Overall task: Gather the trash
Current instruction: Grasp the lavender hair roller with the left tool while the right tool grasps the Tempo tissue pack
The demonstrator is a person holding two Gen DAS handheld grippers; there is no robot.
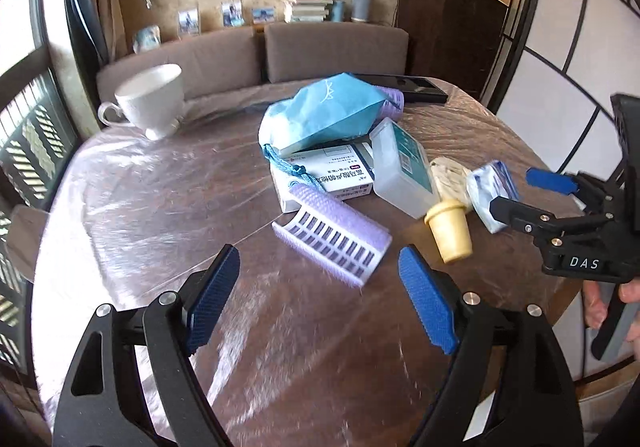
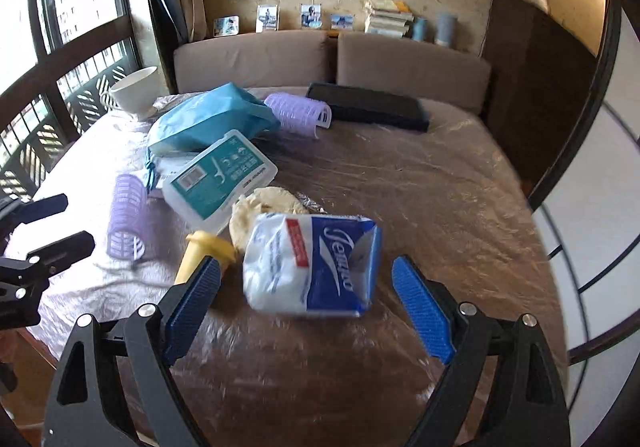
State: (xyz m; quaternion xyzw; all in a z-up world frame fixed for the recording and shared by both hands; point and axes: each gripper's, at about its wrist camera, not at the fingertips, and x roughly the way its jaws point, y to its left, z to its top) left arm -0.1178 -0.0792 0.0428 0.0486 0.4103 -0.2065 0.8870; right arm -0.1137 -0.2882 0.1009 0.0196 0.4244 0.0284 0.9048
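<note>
A white and blue tissue pack (image 2: 312,267) lies on the round table, just ahead of my open right gripper (image 2: 306,301) and between its blue pads. It also shows in the left wrist view (image 1: 490,191), with the right gripper (image 1: 516,191) open beside it. A crumpled cream wrapper (image 2: 266,207) and a yellow plastic cap (image 2: 208,251) lie by the pack. My left gripper (image 1: 320,295) is open and empty, just short of a purple hair roller (image 1: 334,235).
A blue pouch (image 1: 324,115), a medicine box (image 1: 332,175), a clear floss box (image 1: 400,167), a second purple roller (image 2: 298,111), a white cup (image 1: 152,99) and a black tray (image 2: 368,107) sit on the plastic-covered table (image 1: 160,199). A sofa stands behind.
</note>
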